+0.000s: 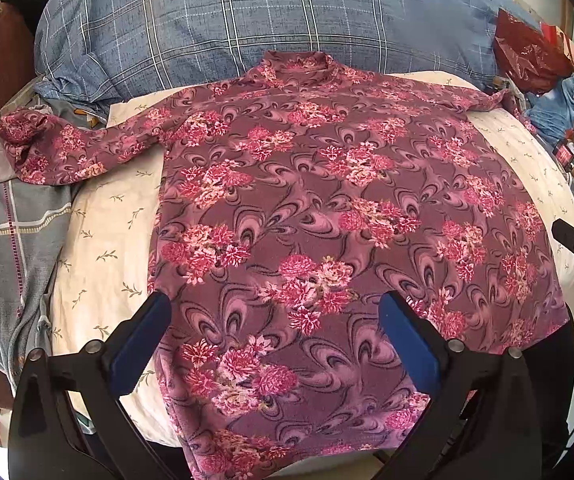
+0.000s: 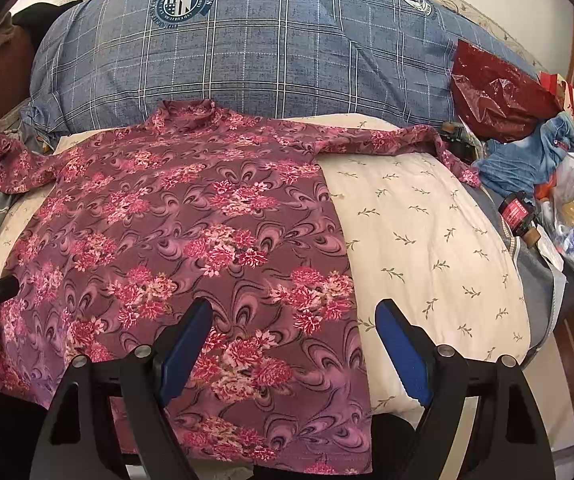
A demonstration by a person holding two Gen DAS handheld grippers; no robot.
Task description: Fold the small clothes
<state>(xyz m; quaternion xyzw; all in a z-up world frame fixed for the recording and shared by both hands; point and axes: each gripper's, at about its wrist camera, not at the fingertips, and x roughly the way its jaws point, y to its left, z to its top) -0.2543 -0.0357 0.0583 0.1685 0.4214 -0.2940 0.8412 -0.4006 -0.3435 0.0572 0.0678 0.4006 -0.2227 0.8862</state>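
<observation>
Here, left tongs (image 1: pixel 275 320) tilted downward over the lower hem, pads spread wide, nothing pinched. Right tongs (image 2: pixel 295 328) likewise angled down, pads spread, straddling the right side edge, one pad above the cloth, the other above the cream pillow (image 2: pixel 427 240). One floral top (image 1: pixel 327 220), laid flat on that pillow, both sleeves stretched outward, collar against one blue plaid pillow (image 1: pixel 227 24). Further right, one red plastic bag (image 2: pixel 495 92) and one blue denim garment (image 2: pixel 527 160).

The blue plaid pillow (image 2: pixel 247 52) bears a round crest (image 2: pixel 183 6) reading "STARS". The ring lettering around it is too small to read.
</observation>
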